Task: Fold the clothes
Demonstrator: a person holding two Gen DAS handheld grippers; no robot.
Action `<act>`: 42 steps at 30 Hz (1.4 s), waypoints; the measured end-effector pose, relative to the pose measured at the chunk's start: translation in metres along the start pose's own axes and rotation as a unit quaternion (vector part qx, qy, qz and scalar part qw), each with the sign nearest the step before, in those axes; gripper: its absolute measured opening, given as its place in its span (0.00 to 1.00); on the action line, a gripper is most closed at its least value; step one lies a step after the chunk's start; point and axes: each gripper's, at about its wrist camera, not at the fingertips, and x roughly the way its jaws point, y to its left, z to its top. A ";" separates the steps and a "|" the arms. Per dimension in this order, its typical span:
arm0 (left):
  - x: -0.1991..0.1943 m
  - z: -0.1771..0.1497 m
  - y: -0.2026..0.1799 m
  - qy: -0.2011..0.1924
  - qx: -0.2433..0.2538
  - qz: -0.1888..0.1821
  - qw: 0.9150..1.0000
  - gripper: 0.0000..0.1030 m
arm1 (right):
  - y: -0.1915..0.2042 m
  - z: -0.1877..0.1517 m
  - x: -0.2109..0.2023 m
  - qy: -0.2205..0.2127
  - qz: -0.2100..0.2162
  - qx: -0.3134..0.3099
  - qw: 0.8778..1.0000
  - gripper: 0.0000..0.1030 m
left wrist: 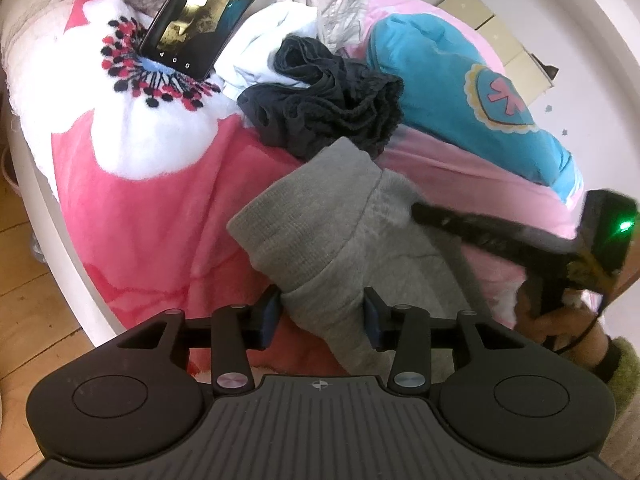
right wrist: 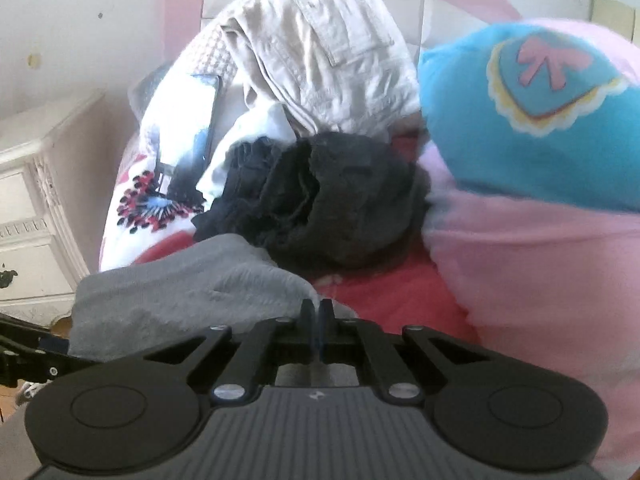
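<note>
- Where the grey garment (left wrist: 344, 240) lies on the pink blanket (left wrist: 160, 232), its ribbed hem points toward the far end of the bed and its near portion runs down between the two gripper fingers of the left wrist view.
- Left gripper (left wrist: 322, 322): the jaws stand apart, one blue-padded finger on each side of the grey fabric; the pads do not press the cloth together.
- Right gripper (right wrist: 316, 320): the jaws are together, closed at the near right edge of the grey garment (right wrist: 192, 296). Whether fabric sits between the pads cannot be determined from the right wrist view.
- In the left wrist view, the right gripper (left wrist: 424, 212) enters from the right with its tips resting against the right side of the grey garment; a hand (left wrist: 548, 320) grips its handle, and a green indicator light (left wrist: 625, 225) is lit on its body.
- A crumpled black garment (left wrist: 328, 108) lies just beyond the grey one, touching its far edge.
- A white garment (left wrist: 264, 44) lies behind the black one, with beige trousers (right wrist: 320, 60) piled farther back.
- A phone (left wrist: 200, 16) leans upright at the far left, on the flower print of the blanket.
- A blue and pink cushion (left wrist: 460, 96) sits at the far right.
- A white cabinet (right wrist: 28, 200) stands at the left, beside the bed.
</note>
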 end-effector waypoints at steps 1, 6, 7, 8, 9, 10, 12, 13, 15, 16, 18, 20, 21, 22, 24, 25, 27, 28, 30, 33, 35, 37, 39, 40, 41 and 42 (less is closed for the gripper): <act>0.000 0.000 0.000 0.001 0.000 0.000 1.000 0.41 | 0.001 -0.004 0.008 0.011 -0.003 -0.008 1.000 0.01; 0.002 0.001 0.001 0.004 0.001 0.001 1.000 0.41 | -0.012 -0.011 0.017 0.028 0.037 0.039 0.998 0.04; 0.003 0.001 0.001 0.005 0.000 0.001 1.000 0.41 | -0.019 -0.010 0.016 0.031 0.051 0.060 0.996 0.13; 0.004 0.001 0.002 0.005 -0.001 0.001 1.000 0.41 | -0.023 -0.011 0.012 0.032 0.063 0.070 0.995 0.21; 0.004 0.002 0.003 0.006 -0.002 0.000 1.000 0.41 | -0.026 -0.011 0.007 0.034 0.074 0.081 0.993 0.44; 0.005 0.002 0.003 0.006 -0.004 0.000 1.000 0.41 | -0.030 -0.012 0.003 0.036 0.085 0.092 0.992 0.60; 0.005 0.002 0.004 0.006 -0.006 0.000 1.000 0.40 | -0.035 -0.015 0.000 0.051 0.092 0.098 0.990 0.67; 0.005 0.002 0.004 0.006 -0.008 0.001 1.000 0.40 | -0.035 -0.017 0.000 0.065 0.089 0.095 0.989 0.67; 0.005 0.002 0.003 0.006 -0.011 0.004 1.000 0.40 | -0.035 -0.024 0.001 0.098 0.076 0.095 0.988 0.64; 0.005 0.002 0.003 0.006 -0.013 0.006 1.000 0.40 | -0.033 -0.029 0.000 0.109 0.072 0.094 0.987 0.50; 0.005 0.001 0.002 0.005 -0.013 0.010 1.000 0.40 | -0.030 -0.037 -0.006 0.112 0.064 0.093 0.987 0.21; 0.004 0.002 0.000 0.005 -0.012 0.014 1.000 0.40 | -0.022 -0.038 -0.018 0.090 0.046 0.078 0.992 0.12; 0.004 0.003 -0.002 0.006 -0.011 0.015 1.000 0.40 | -0.016 -0.037 -0.025 0.076 0.032 0.064 0.994 0.11; 0.003 0.004 -0.003 0.006 -0.010 0.016 1.000 0.40 | -0.008 -0.033 -0.033 0.059 0.013 0.040 0.997 0.11; 0.003 0.006 -0.003 0.007 -0.014 0.016 1.000 0.40 | -0.001 -0.025 -0.041 0.037 -0.006 0.014 0.999 0.10; 0.003 0.006 -0.003 0.008 -0.015 0.016 1.000 0.40 | 0.001 -0.022 -0.045 0.026 -0.015 0.002 1.000 0.10; 0.004 0.007 -0.004 0.008 -0.015 0.018 1.000 0.40 | 0.000 -0.017 -0.046 0.020 -0.024 -0.001 1.000 0.10; 0.005 0.006 -0.004 0.008 -0.014 0.019 1.000 0.40 | 0.000 -0.017 -0.042 0.024 -0.025 -0.004 0.999 0.10; 0.006 0.005 -0.004 0.010 -0.011 0.022 1.000 0.41 | -0.002 -0.017 -0.035 0.031 -0.027 -0.009 0.999 0.10; 0.007 0.004 -0.006 0.012 -0.002 0.025 1.000 0.41 | -0.008 -0.026 -0.014 0.060 -0.016 0.005 0.998 0.10; 0.003 0.004 -0.009 0.015 0.011 0.029 0.999 0.41 | -0.011 -0.030 -0.011 0.060 -0.012 0.017 0.998 0.10; -0.006 0.002 -0.013 0.017 0.030 0.033 0.999 0.41 | -0.013 -0.033 -0.009 0.060 -0.008 0.028 0.998 0.11; -0.019 0.001 -0.017 0.016 0.054 0.039 0.998 0.41 | -0.016 -0.037 -0.006 0.060 -0.003 0.040 0.997 0.11; -0.026 0.000 -0.020 0.014 0.068 0.041 0.997 0.41 | -0.017 -0.039 -0.005 0.060 -0.001 0.046 0.997 0.12; -0.035 -0.002 -0.022 0.010 0.082 0.039 0.996 0.41 | -0.019 -0.040 -0.004 0.060 0.001 0.052 0.997 0.13; -0.044 -0.004 -0.025 0.006 0.097 0.037 0.995 0.41 | -0.020 -0.042 -0.003 0.060 0.003 0.058 0.996 0.14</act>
